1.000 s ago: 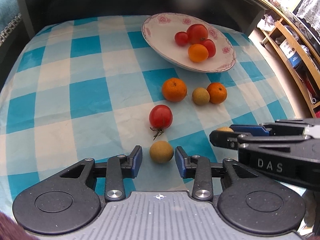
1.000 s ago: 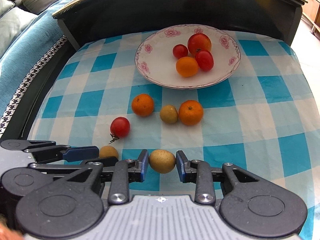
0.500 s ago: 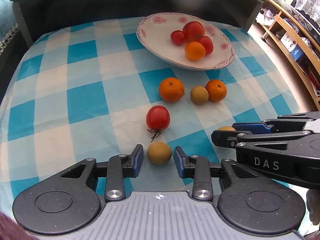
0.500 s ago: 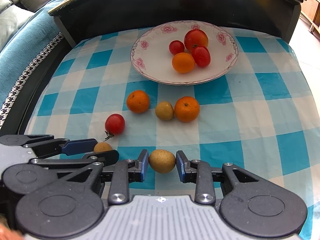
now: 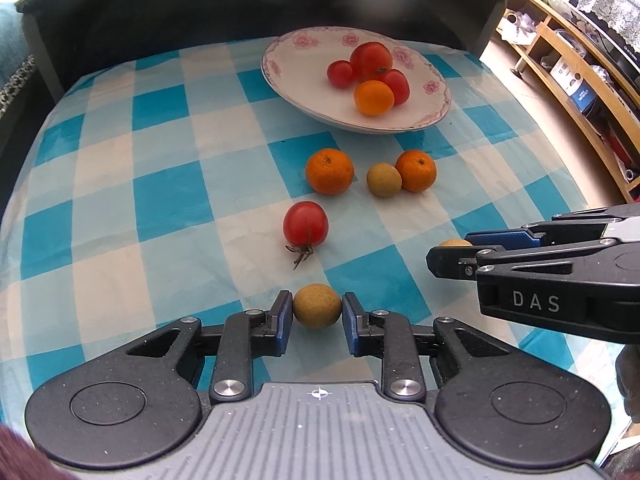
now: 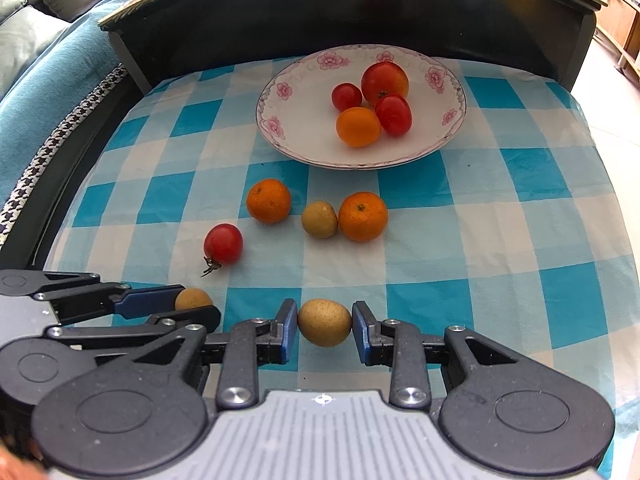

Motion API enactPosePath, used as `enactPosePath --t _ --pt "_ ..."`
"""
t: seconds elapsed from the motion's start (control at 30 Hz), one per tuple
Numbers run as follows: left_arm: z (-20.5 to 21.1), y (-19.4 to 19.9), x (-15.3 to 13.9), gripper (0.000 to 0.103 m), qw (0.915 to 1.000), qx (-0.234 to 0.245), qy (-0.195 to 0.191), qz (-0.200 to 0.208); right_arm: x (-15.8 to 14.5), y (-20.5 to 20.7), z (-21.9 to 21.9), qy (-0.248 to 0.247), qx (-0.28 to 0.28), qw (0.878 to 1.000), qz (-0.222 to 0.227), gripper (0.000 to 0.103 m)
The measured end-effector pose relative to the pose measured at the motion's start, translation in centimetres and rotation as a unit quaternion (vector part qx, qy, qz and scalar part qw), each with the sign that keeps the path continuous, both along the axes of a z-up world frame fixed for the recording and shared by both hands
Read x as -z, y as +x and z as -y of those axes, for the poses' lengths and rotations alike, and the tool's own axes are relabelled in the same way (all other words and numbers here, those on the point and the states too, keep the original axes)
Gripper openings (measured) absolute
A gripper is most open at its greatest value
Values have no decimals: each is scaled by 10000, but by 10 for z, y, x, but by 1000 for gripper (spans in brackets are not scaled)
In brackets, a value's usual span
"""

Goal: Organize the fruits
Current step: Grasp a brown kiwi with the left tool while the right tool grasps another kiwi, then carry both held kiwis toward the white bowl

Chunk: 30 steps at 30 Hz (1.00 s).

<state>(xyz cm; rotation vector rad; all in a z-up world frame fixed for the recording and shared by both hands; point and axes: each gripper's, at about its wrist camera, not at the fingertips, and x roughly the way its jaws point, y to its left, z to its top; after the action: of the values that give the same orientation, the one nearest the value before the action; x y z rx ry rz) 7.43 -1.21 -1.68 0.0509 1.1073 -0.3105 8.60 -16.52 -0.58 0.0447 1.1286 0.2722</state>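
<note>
Both grippers are at the pick-up step, each with 1 small fruit between its fingers. The left gripper [image 5: 316, 312] has its jaws closed against a round tan-brown longan-like fruit [image 5: 317, 306]; the right gripper [image 6: 325, 324] pinches a slightly larger oval tan fruit [image 6: 325, 322]. Both fruits sit low over the blue-and-white checked tablecloth [image 5: 120, 184]; whether they are lifted clear is hard to tell. Next, I judge, comes carrying them forward to the white floral-rimmed plate [image 6: 304, 136], already holding tomatoes and 1 orange fruit. Both grippers lie level, side by side, pointing at the plate, the loose red tomato [image 6: 223, 244] between
</note>
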Motion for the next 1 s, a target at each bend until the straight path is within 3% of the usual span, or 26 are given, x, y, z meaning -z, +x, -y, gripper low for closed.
enactPosePath --t 0.5,1.0 --pt "3 0 7 36 10000 36 30 -82 13 -5 0 -219 -183 9993 -243 33" --pt "7 -3 -2 34 9999 108 0 37 7 -9 -1 -294 -181 9993 -106 32"
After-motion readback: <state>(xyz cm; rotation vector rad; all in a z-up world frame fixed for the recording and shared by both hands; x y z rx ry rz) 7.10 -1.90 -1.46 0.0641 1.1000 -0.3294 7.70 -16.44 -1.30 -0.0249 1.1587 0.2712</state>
